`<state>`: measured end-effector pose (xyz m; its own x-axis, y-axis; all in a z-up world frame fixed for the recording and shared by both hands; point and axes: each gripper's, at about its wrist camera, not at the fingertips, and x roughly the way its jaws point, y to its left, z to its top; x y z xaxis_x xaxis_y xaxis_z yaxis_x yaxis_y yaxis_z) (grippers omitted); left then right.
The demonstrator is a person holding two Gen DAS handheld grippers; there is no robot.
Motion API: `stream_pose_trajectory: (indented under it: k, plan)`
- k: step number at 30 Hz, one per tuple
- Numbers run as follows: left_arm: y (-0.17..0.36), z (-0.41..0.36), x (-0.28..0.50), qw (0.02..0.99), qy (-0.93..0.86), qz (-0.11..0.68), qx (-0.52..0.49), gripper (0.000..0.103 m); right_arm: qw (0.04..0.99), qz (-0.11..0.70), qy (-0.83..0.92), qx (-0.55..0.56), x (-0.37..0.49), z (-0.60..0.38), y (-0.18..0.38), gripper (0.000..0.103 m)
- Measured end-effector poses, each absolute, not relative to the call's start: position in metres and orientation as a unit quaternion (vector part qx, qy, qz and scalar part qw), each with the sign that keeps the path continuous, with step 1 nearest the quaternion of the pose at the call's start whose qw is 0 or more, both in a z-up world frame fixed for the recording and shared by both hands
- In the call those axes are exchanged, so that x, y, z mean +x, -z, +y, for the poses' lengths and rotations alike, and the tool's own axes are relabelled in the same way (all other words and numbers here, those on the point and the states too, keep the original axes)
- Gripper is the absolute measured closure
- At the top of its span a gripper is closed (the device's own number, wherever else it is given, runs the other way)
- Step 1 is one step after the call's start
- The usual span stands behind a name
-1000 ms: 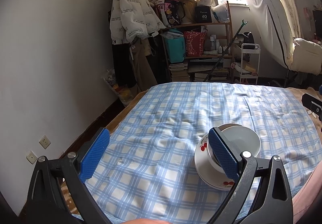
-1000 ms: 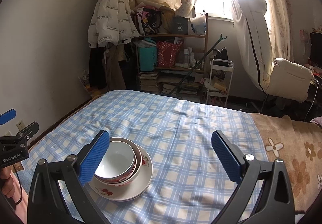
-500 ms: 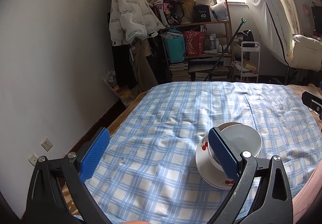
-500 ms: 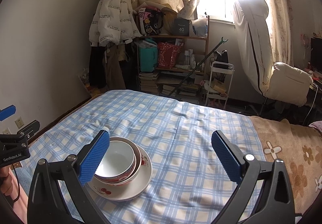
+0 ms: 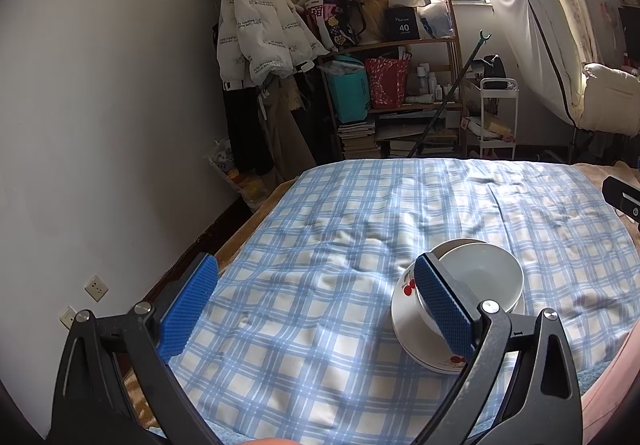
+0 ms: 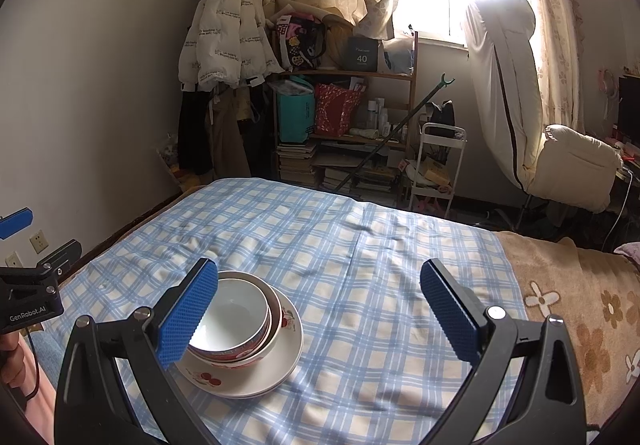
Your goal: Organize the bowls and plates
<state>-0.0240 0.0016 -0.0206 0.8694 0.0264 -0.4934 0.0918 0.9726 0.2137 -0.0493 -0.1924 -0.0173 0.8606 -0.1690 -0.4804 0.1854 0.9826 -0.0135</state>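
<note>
Two nested white bowls (image 6: 234, 319) sit on stacked white plates (image 6: 276, 369) with a red cherry pattern, on the blue checked bedspread (image 6: 360, 265). The same stack shows in the left wrist view, bowls (image 5: 484, 277) on plates (image 5: 404, 321), partly behind my right finger pad. My left gripper (image 5: 316, 309) is open and empty, held above the cloth to the left of the stack. My right gripper (image 6: 320, 309) is open and empty, to the right of the stack, its left pad (image 6: 188, 315) in front of the bowls.
A white wall (image 5: 100, 105) runs along the left of the bed. A cluttered shelf (image 6: 344, 117), hanging coats (image 6: 228, 41) and a small white cart (image 6: 438, 165) stand beyond the far edge. A brown flowered blanket (image 6: 580, 305) covers the bed to the right.
Both grippers have drifted slightly back and up; the stack sits a little lower in view. Both stay open. The dishes have not moved.
</note>
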Motion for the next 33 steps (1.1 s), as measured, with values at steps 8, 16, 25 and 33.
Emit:
stream_pose_trajectory:
  k: [8, 16, 25, 33]
  plan:
    - [0.0206, 0.0030, -0.0236, 0.960, 0.016, 0.254, 0.116, 0.006, 0.964, 0.247, 0.092, 0.015, -0.0493, -0.1933, 0.0173, 0.000]
    - [0.0207, 0.0040, -0.0218, 0.959, 0.015, 0.255, 0.120, 0.006, 0.964, 0.248, 0.091, 0.016, -0.0494, -0.1936, 0.0171, 0.000]
    - [0.0212, 0.0033, -0.0211, 0.959, 0.015, 0.256, 0.120, 0.006, 0.964, 0.249, 0.090, 0.016, -0.0494, -0.1940, 0.0171, 0.000]
    - [0.0232, 0.0046, -0.0208, 0.959, 0.014, 0.256, 0.121, 0.006, 0.964, 0.248, 0.090, 0.016, -0.0494, -0.1946, 0.0171, 0.000]
